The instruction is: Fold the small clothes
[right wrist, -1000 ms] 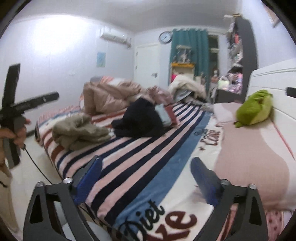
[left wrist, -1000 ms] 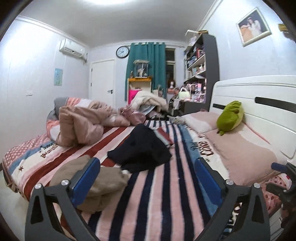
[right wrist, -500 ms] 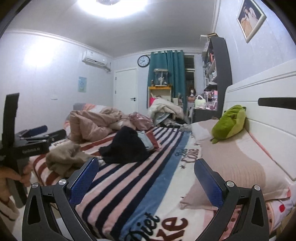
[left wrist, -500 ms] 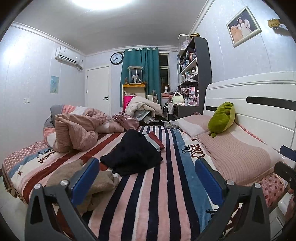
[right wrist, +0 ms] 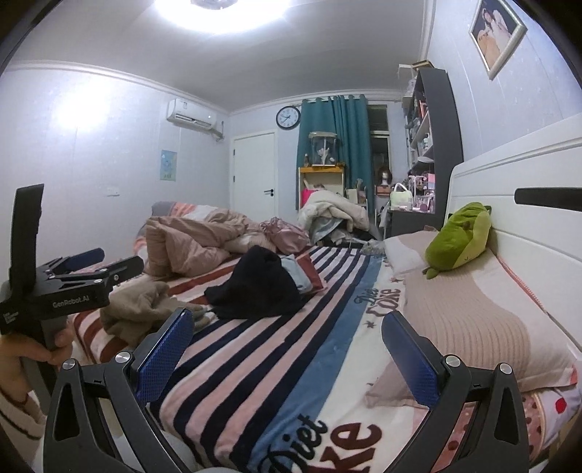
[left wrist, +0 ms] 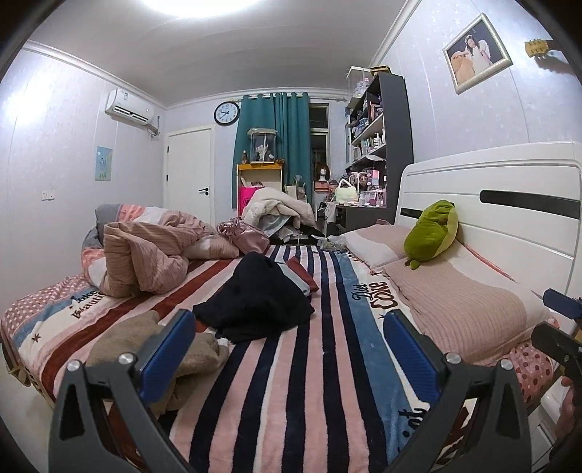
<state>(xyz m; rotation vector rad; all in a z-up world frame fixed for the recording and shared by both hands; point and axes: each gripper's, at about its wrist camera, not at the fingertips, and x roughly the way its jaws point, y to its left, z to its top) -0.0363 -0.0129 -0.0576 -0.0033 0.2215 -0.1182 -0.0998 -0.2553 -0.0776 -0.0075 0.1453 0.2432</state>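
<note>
Two garments on striped bed: one black garment mid-bed, one tan garment near edge. Blanket reads "Diet Coke". Left gripper, right gripper wide open, empty; "GenRobot.AI" on left.

Pale walls, bright ceiling light, teal curtain at the far window, white door left, dark shelving unit right, white headboard near right

Both handheld grippers share one build — black angular frames, silver screws, blue textured pads on the fingers. The left gripper body reads "GenRobot.AI" in white; beside it, a cream knit sleeve with a dark stripe.
</note>
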